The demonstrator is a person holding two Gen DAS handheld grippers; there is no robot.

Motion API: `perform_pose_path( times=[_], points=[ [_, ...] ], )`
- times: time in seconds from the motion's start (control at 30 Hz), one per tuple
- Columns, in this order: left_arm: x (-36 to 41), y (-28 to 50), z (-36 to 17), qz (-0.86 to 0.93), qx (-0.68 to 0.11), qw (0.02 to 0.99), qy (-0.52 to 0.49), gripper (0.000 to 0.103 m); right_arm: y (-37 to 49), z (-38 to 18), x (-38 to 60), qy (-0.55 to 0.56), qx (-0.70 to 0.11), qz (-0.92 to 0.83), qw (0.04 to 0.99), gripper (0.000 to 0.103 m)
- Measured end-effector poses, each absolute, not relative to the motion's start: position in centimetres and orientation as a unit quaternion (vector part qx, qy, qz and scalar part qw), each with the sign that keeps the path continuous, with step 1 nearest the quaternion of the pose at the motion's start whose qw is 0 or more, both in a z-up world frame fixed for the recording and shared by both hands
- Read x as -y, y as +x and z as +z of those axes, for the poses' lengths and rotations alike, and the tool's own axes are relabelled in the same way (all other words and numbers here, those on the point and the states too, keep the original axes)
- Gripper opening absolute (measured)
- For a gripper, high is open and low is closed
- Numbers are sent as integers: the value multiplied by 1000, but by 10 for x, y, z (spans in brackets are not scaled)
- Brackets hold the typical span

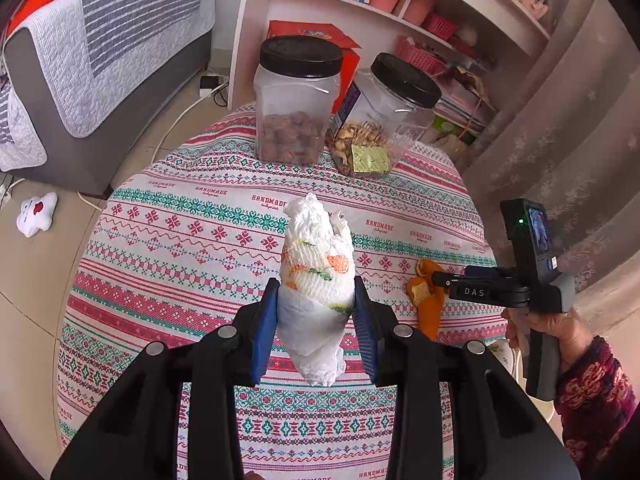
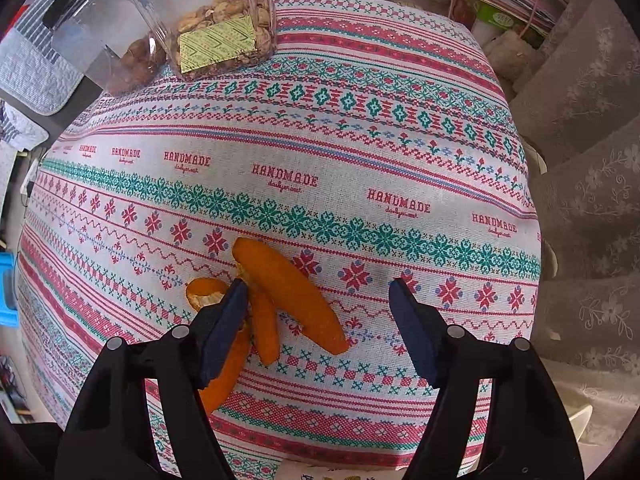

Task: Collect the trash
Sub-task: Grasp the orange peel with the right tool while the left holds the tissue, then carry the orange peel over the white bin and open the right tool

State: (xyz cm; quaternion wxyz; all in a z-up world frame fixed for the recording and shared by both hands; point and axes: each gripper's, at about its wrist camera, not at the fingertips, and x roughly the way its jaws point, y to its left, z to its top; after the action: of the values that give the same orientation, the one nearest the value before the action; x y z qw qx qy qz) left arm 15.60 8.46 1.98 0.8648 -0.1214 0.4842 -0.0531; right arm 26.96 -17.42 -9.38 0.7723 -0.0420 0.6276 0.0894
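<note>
My left gripper is shut on a crumpled white paper towel with orange and green print and holds it above the round table's patterned cloth. An orange peel lies on the cloth; it also shows in the left wrist view. My right gripper is open just above the peel. Its left finger overlaps the peel's left strips and its right finger stands apart from the peel. In the left wrist view the right gripper points at the peel from the right.
Two clear plastic jars with black lids, one and the other, stand at the table's far edge. A white shelf unit is behind, a curtain at right, a sofa at left. A white plush toy lies on the floor.
</note>
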Motion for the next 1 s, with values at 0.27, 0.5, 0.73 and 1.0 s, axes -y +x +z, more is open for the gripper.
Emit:
perform_pose_path(
  times=[0.27, 0.5, 0.73, 1.0],
  points=[
    [-85, 156, 20, -50, -485, 865, -120, 36, 265, -97, 170, -46, -616, 99, 780, 26],
    [-90, 155, 22, -42, -480, 868, -121, 36, 262, -74, 167, -44, -587, 75, 805, 17],
    [-93, 153, 27, -31, -469, 874, -120, 36, 260, -28, 167, -6, -530, 54, 846, 16],
    [-93, 148, 38, -20, -448, 885, -124, 36, 226, 22, 173, 0, -439, 54, 897, 16]
  ],
)
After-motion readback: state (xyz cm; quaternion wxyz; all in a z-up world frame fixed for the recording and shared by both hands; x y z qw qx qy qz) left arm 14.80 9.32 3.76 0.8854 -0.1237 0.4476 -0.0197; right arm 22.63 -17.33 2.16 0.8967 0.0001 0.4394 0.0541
